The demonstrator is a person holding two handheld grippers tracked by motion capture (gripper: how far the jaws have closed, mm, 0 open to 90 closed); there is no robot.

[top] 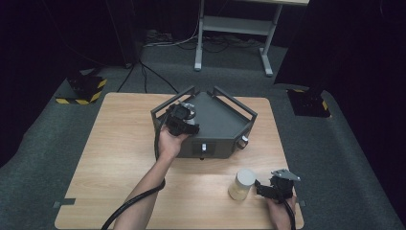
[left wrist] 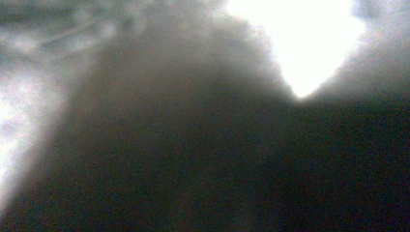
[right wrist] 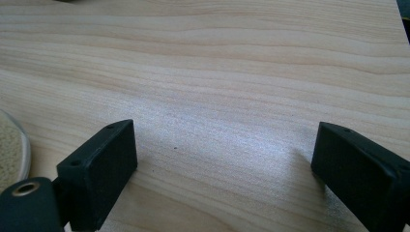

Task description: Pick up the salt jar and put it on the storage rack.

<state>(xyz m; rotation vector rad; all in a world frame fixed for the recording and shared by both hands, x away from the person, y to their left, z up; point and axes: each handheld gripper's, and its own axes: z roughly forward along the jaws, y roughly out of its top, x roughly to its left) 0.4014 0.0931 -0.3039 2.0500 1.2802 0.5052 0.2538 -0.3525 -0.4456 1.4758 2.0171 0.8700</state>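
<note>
A dark grey three-cornered box (top: 220, 127) with raised rails stands at the back middle of the wooden table (top: 115, 158). My left gripper (top: 183, 120) rests on the box's left side, against a small silvery round part (top: 191, 111). It reads as shut, and what lies between its jaws is hidden. The left gripper view is a dark blur with a bright patch at the top. My right gripper (top: 259, 188) (right wrist: 222, 145) stands open over bare wood at the front right, just right of a clear jar of pale grains (top: 242, 184) (right wrist: 10, 147), apart from it.
The box has a small knob (top: 243, 141) on its right face and a pale button (top: 203, 147) on the front. The left gripper's cable (top: 139, 199) trails along the forearm. Beyond the table stand a desk frame (top: 234, 28) and yellow-black striped bases (top: 86, 91).
</note>
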